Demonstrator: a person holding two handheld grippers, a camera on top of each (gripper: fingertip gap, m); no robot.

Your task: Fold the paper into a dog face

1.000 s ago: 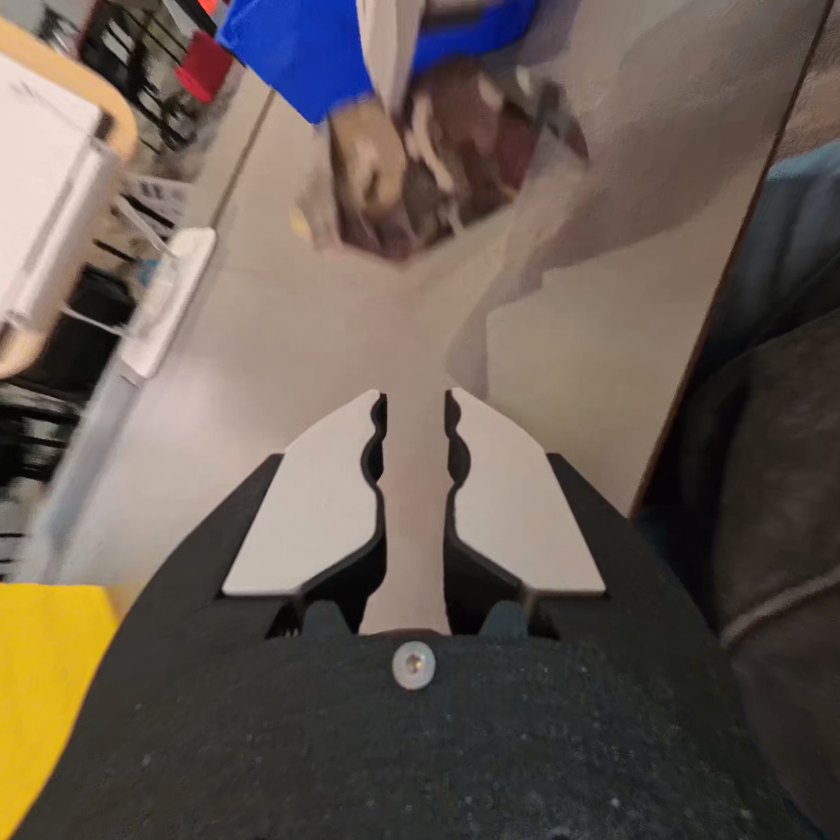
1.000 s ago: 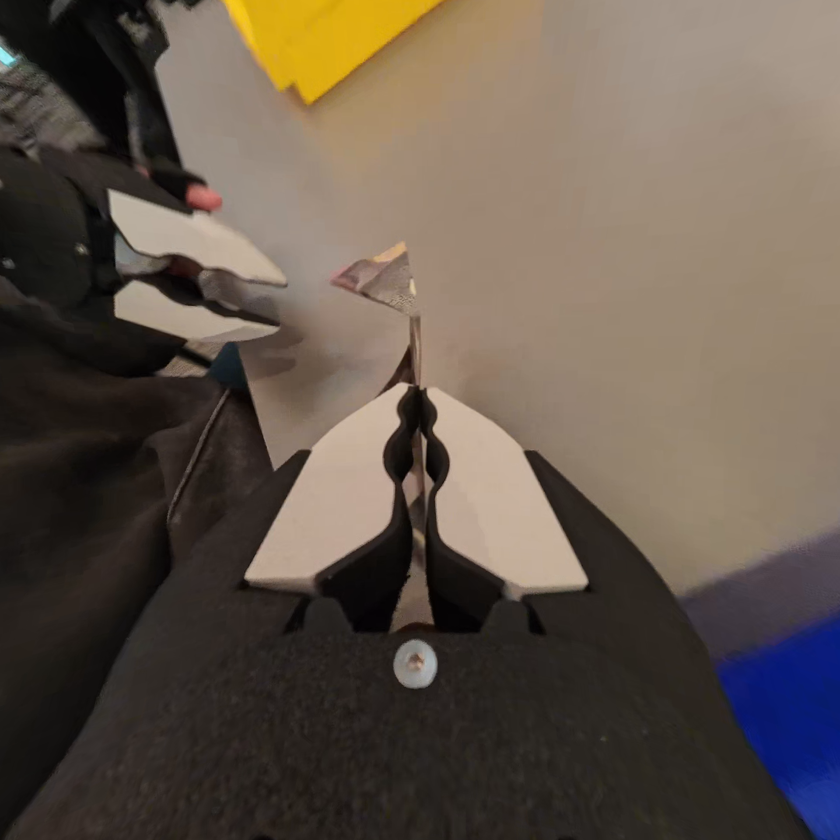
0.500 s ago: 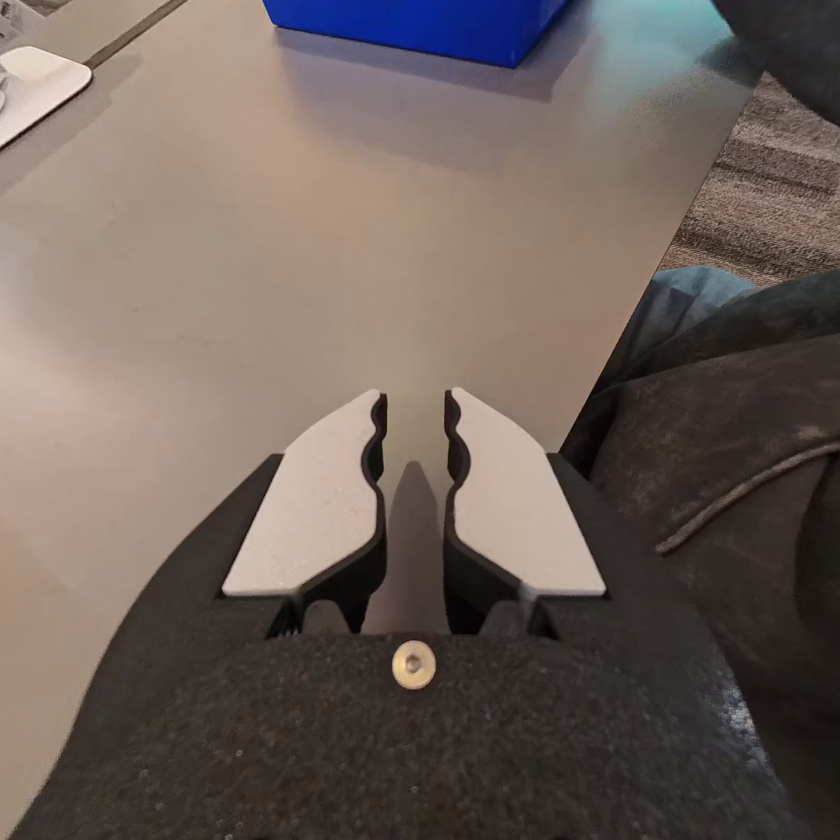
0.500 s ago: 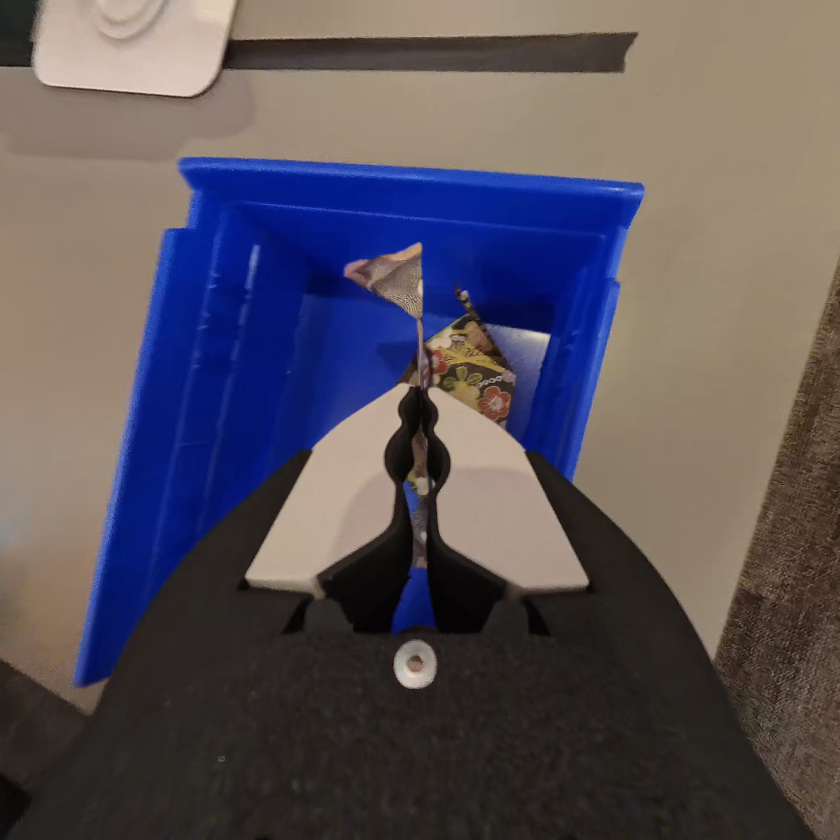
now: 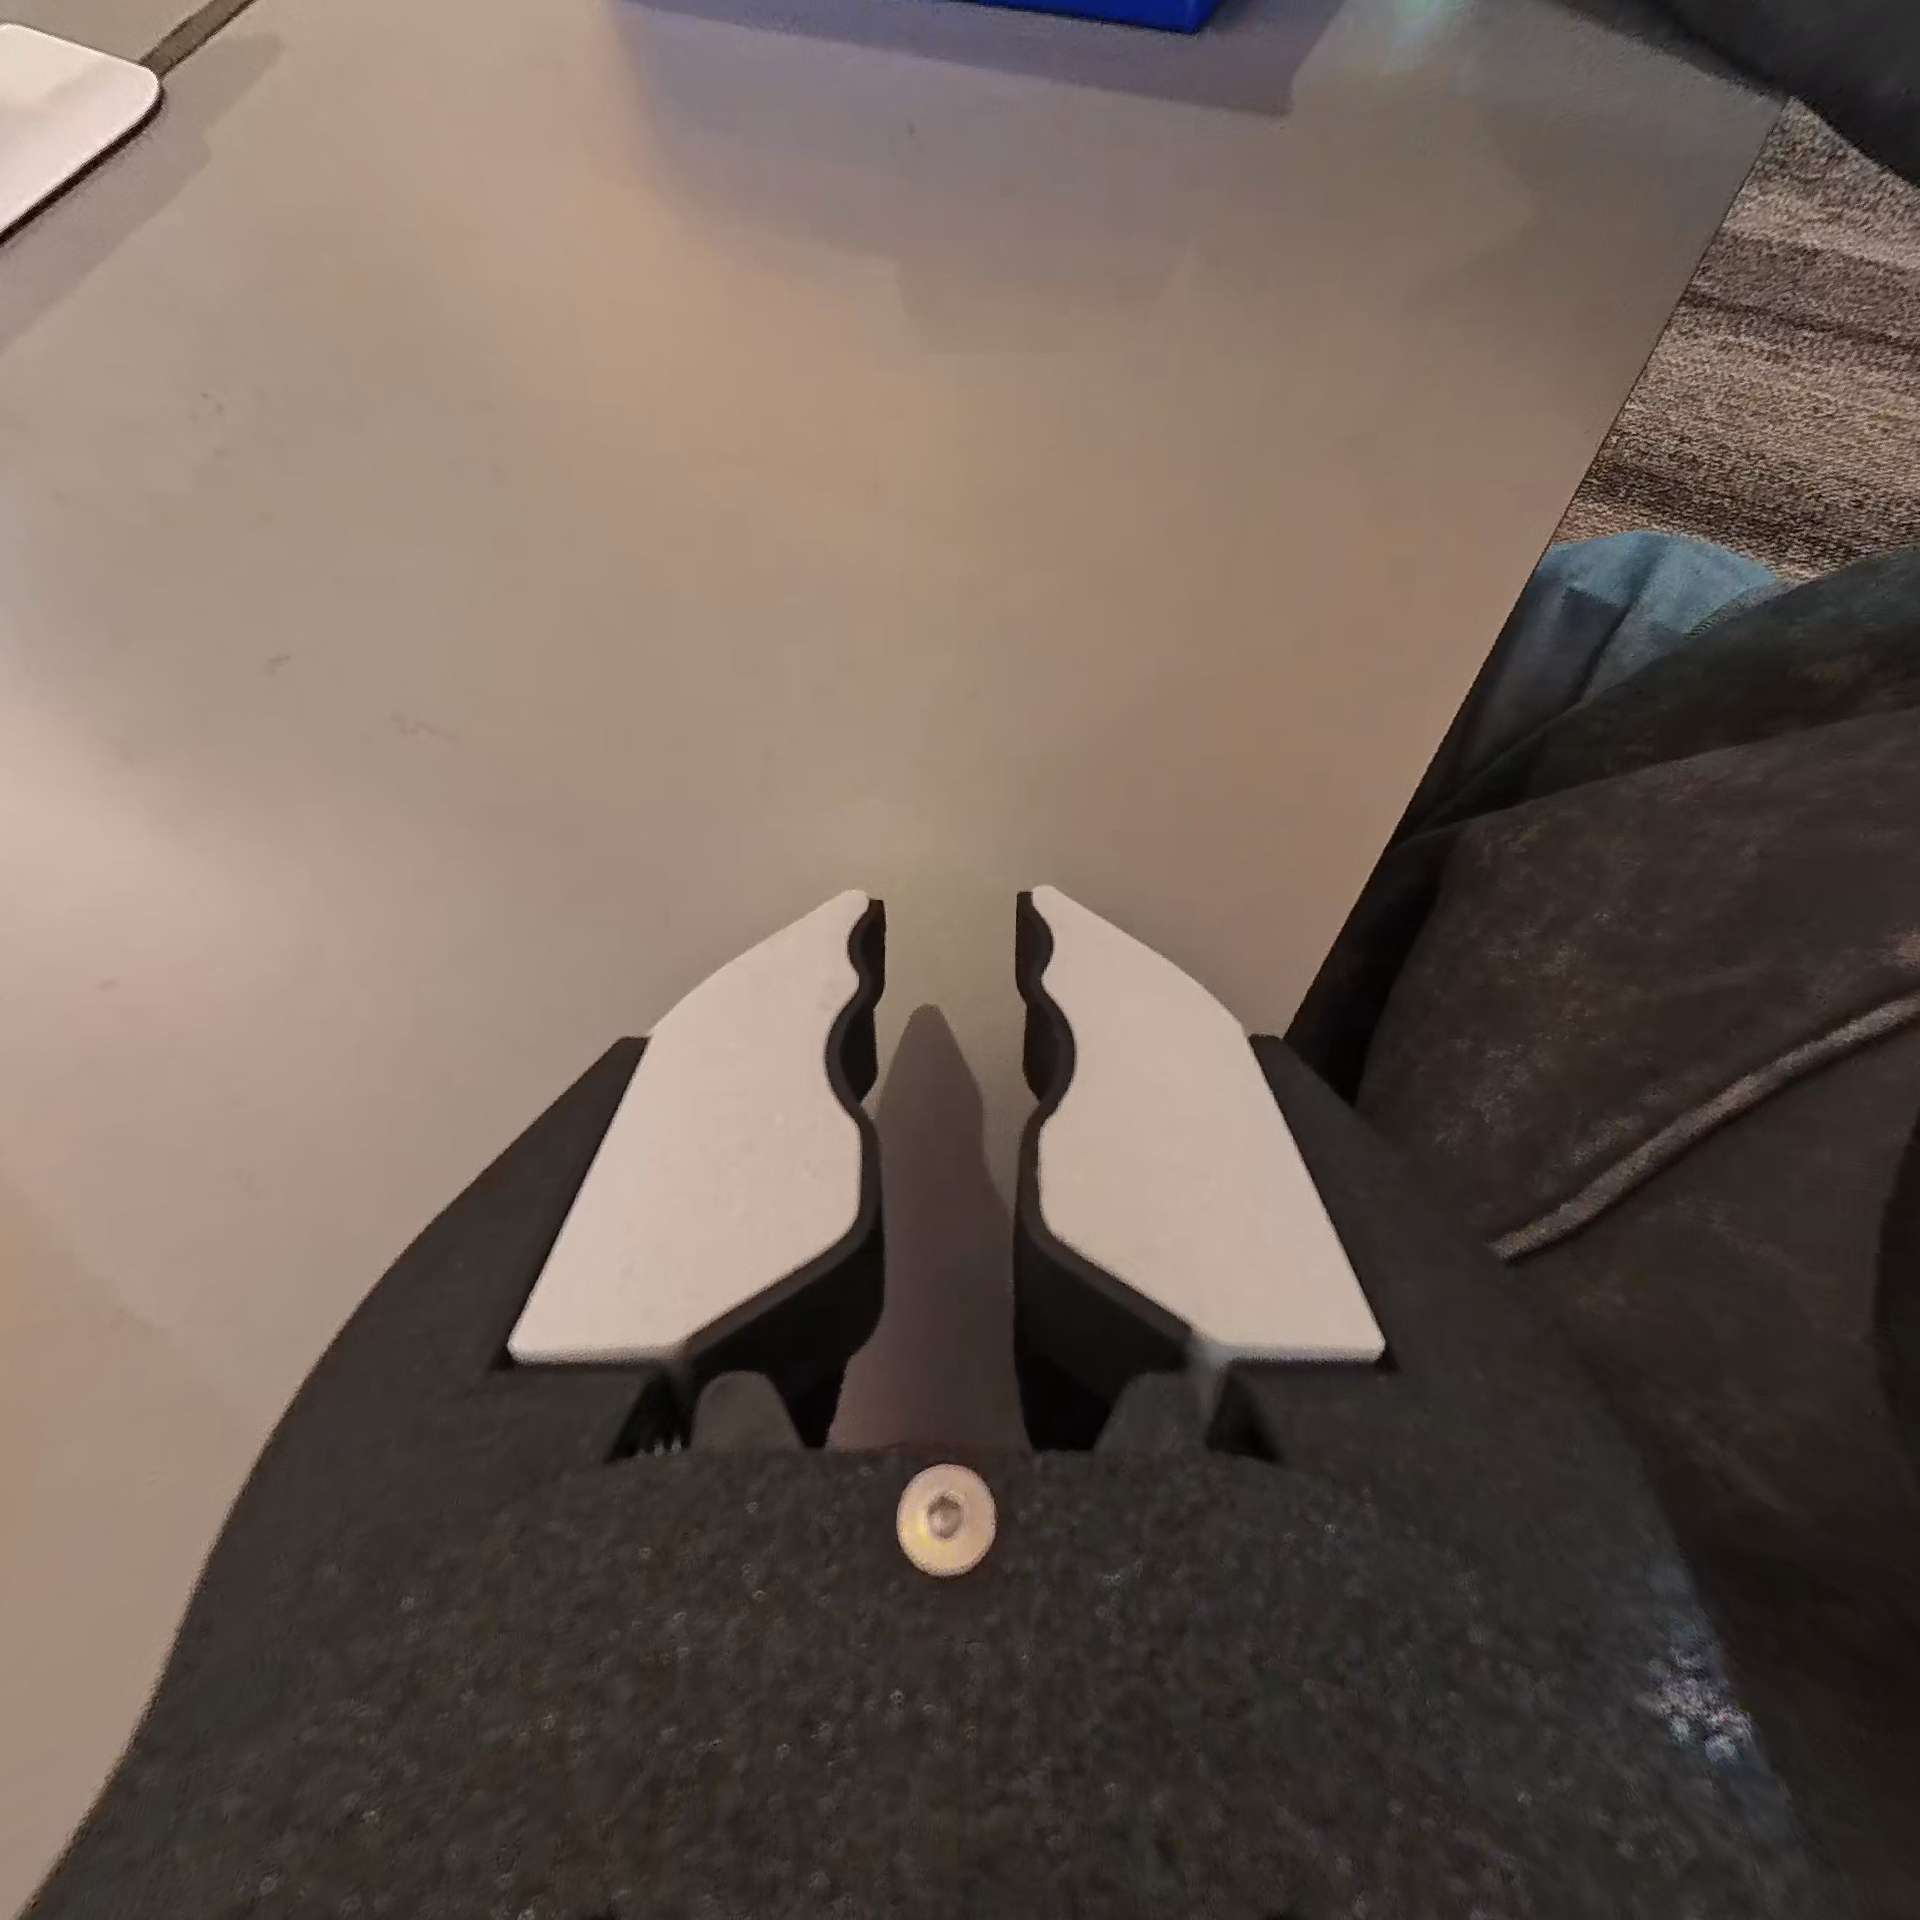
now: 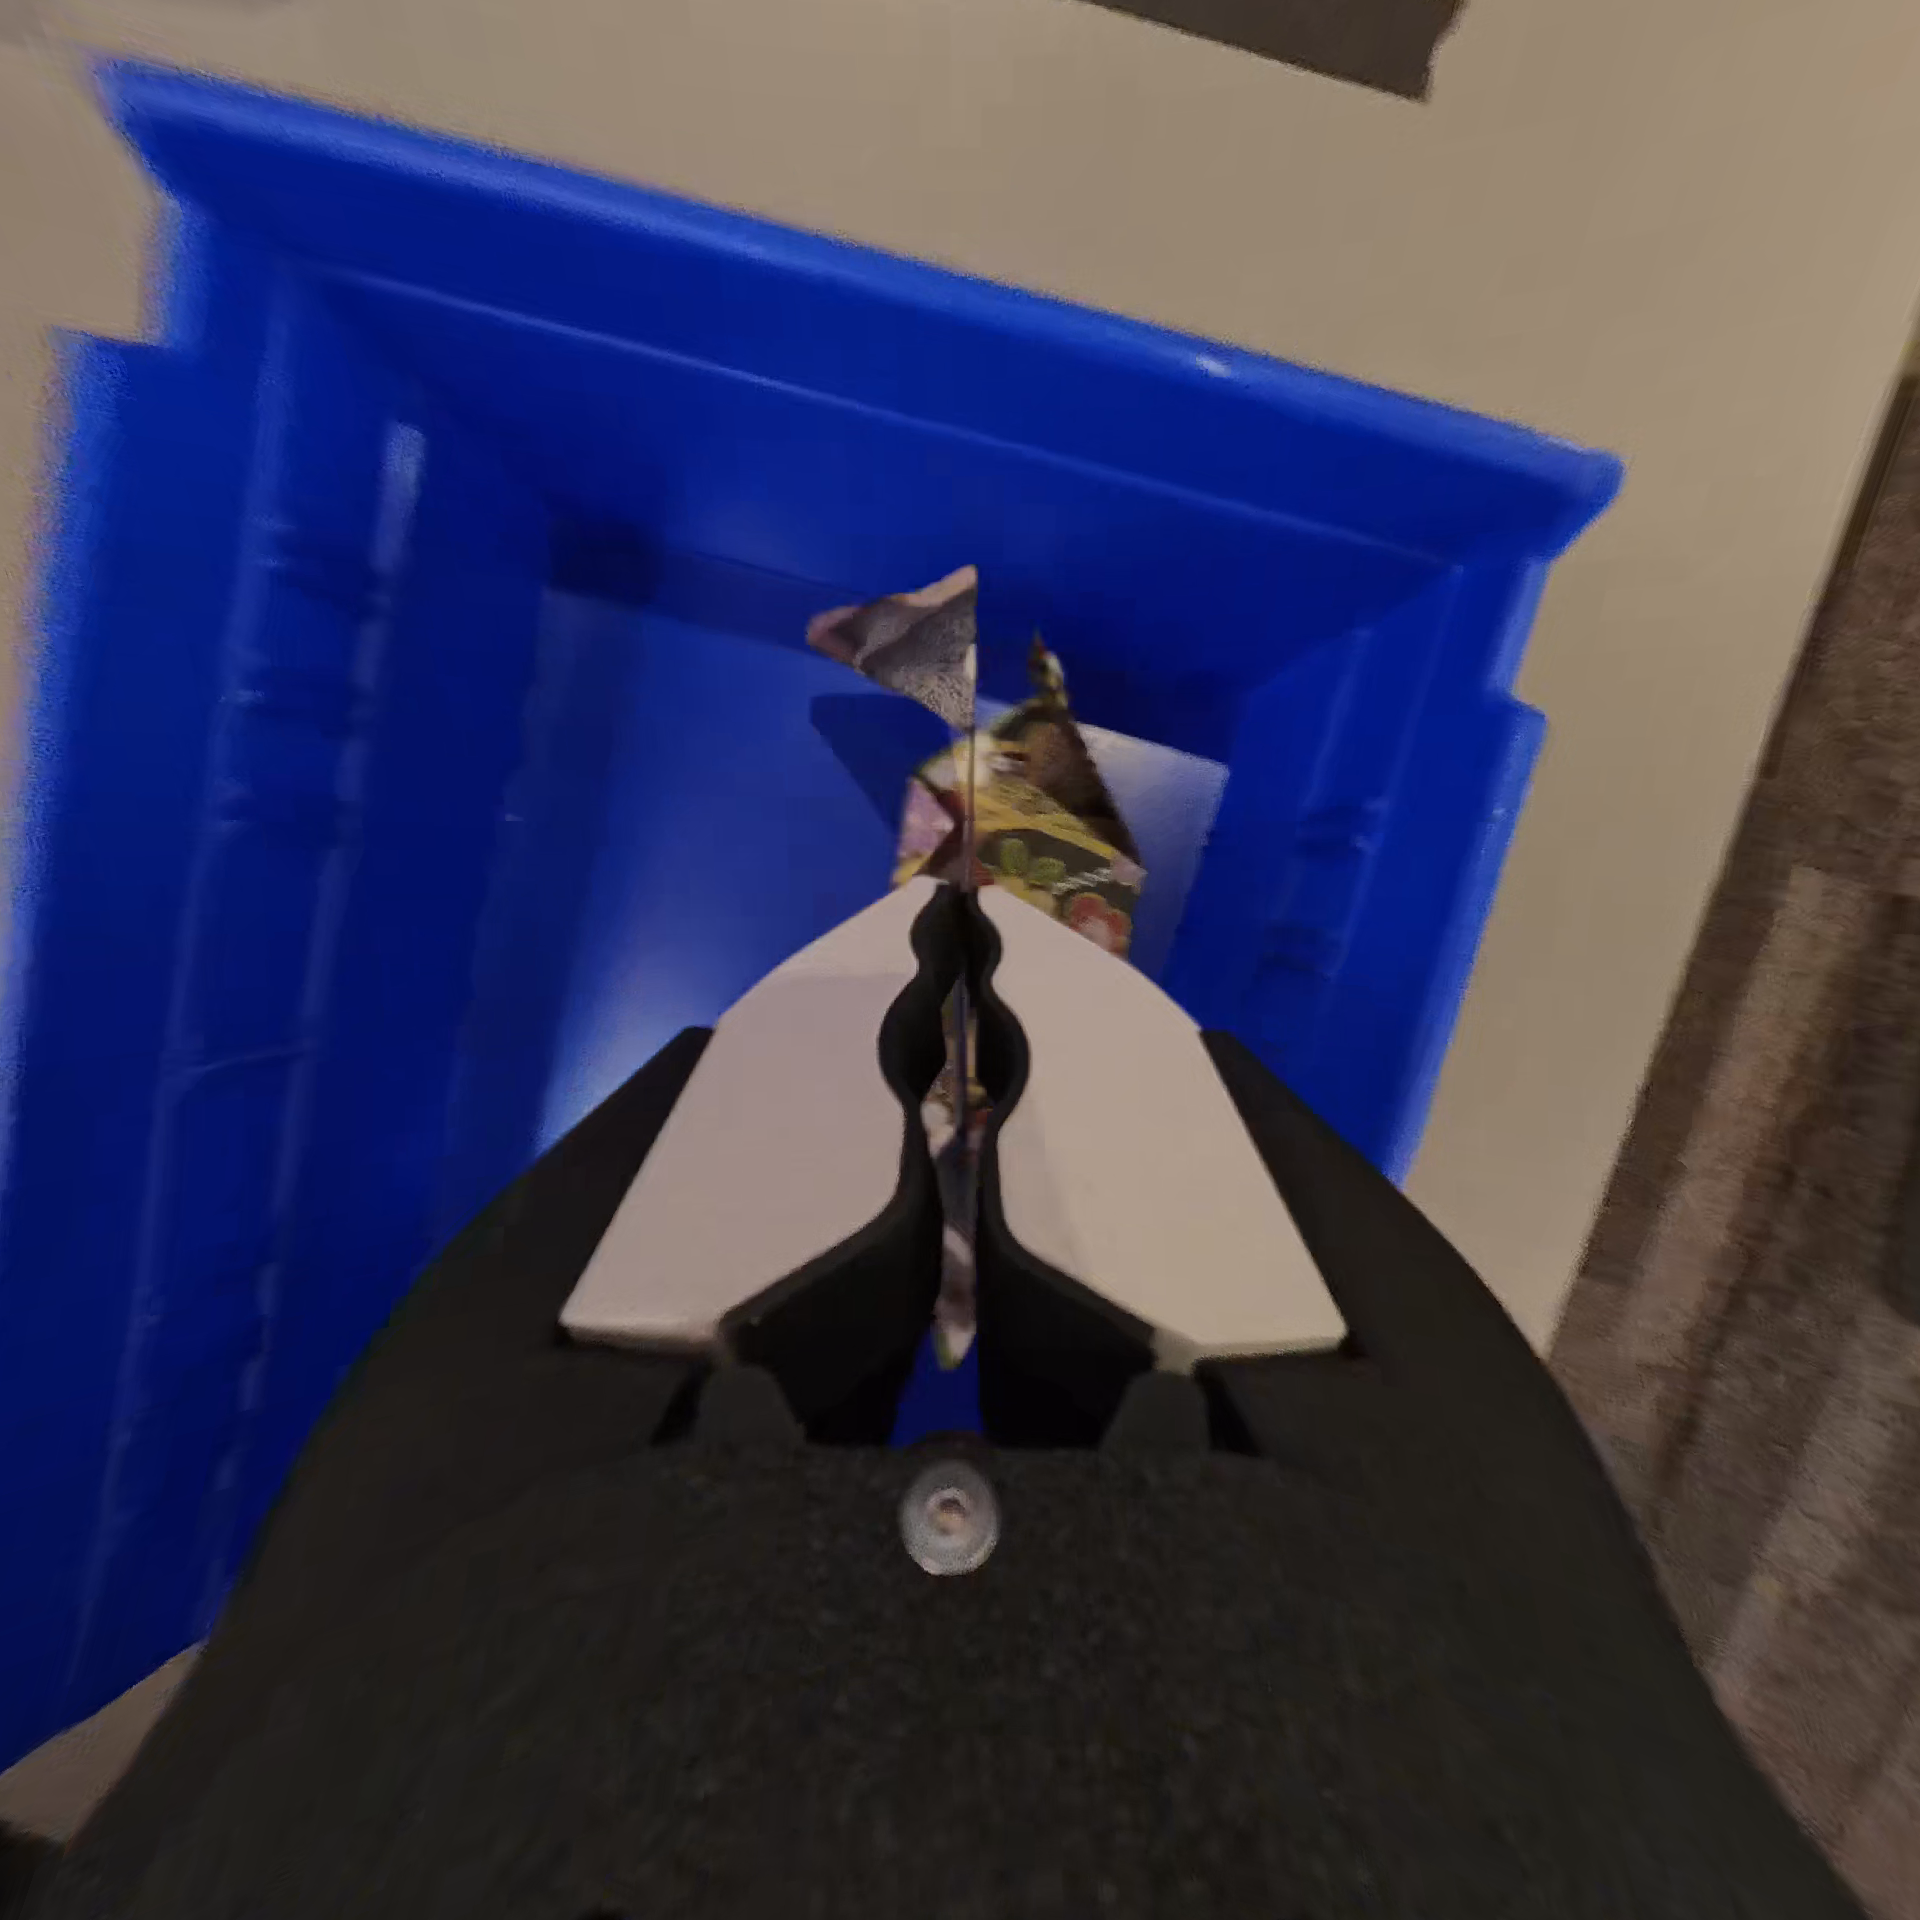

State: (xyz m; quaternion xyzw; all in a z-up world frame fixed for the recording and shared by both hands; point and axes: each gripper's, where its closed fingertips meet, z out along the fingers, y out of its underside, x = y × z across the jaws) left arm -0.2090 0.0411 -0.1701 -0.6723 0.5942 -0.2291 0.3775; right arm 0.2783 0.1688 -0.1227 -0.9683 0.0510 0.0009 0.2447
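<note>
Left tool (image 5: pixel 950 914): open, nothing between the fingers (image 5: pixel 727 1143), low over the bare counter (image 5: pixel 623 571) with its shadow just beneath. Beside it on the right, a dark sleeve (image 5: pixel 1662 1091) and a patch of blue cloth (image 5: pixel 1631 592) past the counter edge. Beyond that edge, grey carpet (image 5: pixel 1766 364). Far ahead at the top, a strip of the blue bin (image 5: pixel 935 10); far left, the rounded corner of a white pad (image 5: pixel 52 135).

Right tool (image 6: pixel 958 899): clamped on the paper (image 6: pixel 914 649), held edge-on and upright between the fingers (image 6: pixel 769 1143). Patterned sheet running down through the gap toward the screw, a small triangular flap sticking out to the left above the tips. Held over the open bin (image 6: pixel 312 727), well above its floor. On that floor, just right of the tips, a second folded paper (image 6: pixel 1049 842), dark with flowers, partly hidden behind the tool. Hard to tell through the blur whether it lies flat or leans on the bin wall. Around the bin, pale counter (image 6: pixel 1039 156). At the right margin, carpet (image 6: pixel 1766 1039). At the top, a dark gap (image 6: pixel 1299 31) in the counter.
</note>
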